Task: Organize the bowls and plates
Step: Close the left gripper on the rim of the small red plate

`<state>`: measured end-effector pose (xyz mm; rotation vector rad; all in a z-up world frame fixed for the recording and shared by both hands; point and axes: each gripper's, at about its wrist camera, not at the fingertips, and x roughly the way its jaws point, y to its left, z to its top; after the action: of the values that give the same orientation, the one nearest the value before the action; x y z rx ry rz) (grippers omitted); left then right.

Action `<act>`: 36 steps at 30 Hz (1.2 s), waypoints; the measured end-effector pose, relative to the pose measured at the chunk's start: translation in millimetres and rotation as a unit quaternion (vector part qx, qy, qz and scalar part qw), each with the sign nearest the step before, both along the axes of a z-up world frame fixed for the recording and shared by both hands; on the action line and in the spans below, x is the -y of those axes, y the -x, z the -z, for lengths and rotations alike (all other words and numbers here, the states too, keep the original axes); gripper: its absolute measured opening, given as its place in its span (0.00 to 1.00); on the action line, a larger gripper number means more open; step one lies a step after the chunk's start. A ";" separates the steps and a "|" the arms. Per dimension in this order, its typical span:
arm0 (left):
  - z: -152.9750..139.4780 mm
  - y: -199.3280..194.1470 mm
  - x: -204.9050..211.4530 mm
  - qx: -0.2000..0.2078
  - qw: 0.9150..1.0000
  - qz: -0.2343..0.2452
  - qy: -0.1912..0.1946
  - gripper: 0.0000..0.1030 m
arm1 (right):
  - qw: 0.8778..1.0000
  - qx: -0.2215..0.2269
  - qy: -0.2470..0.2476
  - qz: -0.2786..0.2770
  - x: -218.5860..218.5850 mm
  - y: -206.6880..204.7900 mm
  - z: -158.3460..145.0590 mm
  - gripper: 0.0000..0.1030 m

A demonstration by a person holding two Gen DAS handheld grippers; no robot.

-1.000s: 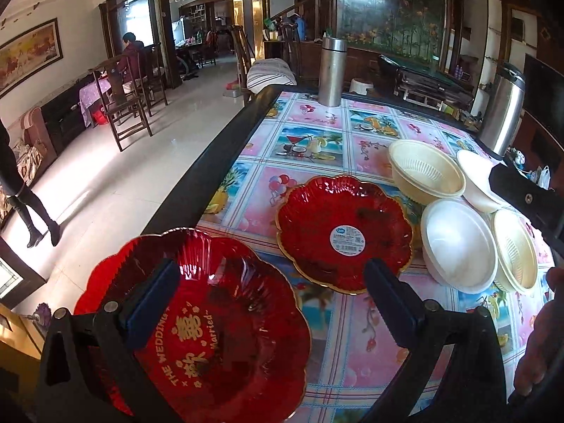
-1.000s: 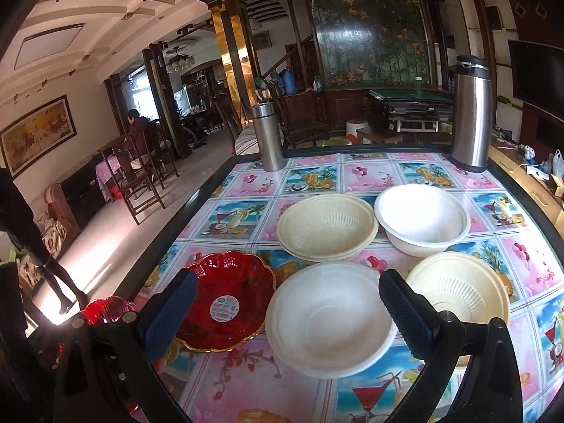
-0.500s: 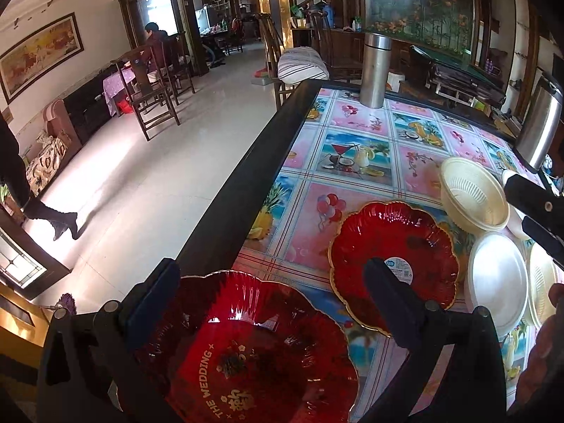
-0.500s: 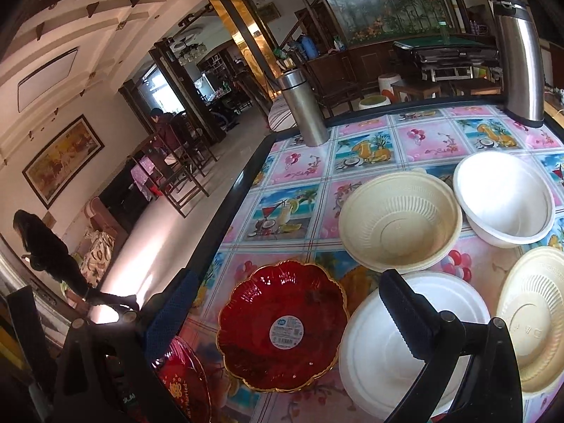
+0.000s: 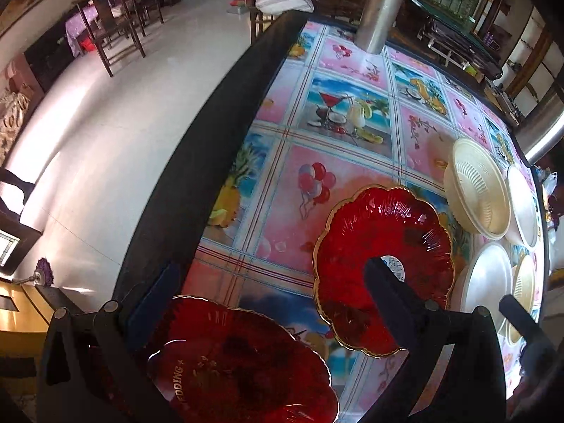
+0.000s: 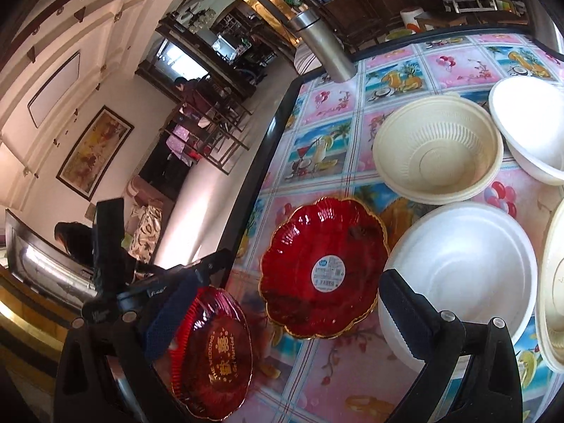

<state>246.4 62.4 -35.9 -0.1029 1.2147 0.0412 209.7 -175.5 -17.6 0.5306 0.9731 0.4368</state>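
Note:
A red wedding plate (image 5: 243,366) lies at the table's near left corner, between the open fingers of my left gripper (image 5: 268,282); it also shows in the right wrist view (image 6: 215,349). A second red plate with a white sticker (image 5: 384,264) (image 6: 324,268) lies just beyond it. My right gripper (image 6: 282,303) is open and empty, hovering over this second plate and the edge of a white bowl (image 6: 465,278). A cream ribbed bowl (image 6: 437,148), another white bowl (image 6: 532,127) and another cream bowl (image 6: 557,296) sit to the right.
The table has a dark raised edge (image 5: 197,162) on the left, with bare floor (image 5: 105,112) beyond. A steel flask (image 5: 379,10) stands at the far end, a second steel flask (image 5: 543,130) at the right. Chairs (image 5: 120,35) stand across the room.
Both grippers have tilted down and leftward, closer to the table. The left gripper has lowered around the wedding plate. The right gripper has swung left from the white bowl toward the sticker plate.

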 end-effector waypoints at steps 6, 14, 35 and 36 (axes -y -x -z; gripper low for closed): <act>19.0 -16.8 -8.6 -0.047 0.997 -0.016 0.060 1.00 | 0.993 -0.067 -0.090 -0.046 2.3 -4.3 22.9 0.99; 28.0 -30.5 -6.9 -0.066 0.995 -0.011 0.076 1.00 | 0.977 -0.144 -0.154 -0.028 0.5 -6.4 53.2 0.99; 43.6 -40.3 4.0 -0.111 0.972 0.027 0.204 0.82 | 0.978 -0.186 -0.094 0.003 -5.8 -11.2 78.8 0.94; 45.2 -40.7 4.9 -0.114 0.971 0.028 0.208 0.81 | 0.978 -0.188 -0.093 0.006 -4.9 -12.0 79.7 0.93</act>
<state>287.1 57.5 -81.2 -0.4408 1.4429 -0.2593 221.7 -170.6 -97.3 0.8080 1.2971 0.4271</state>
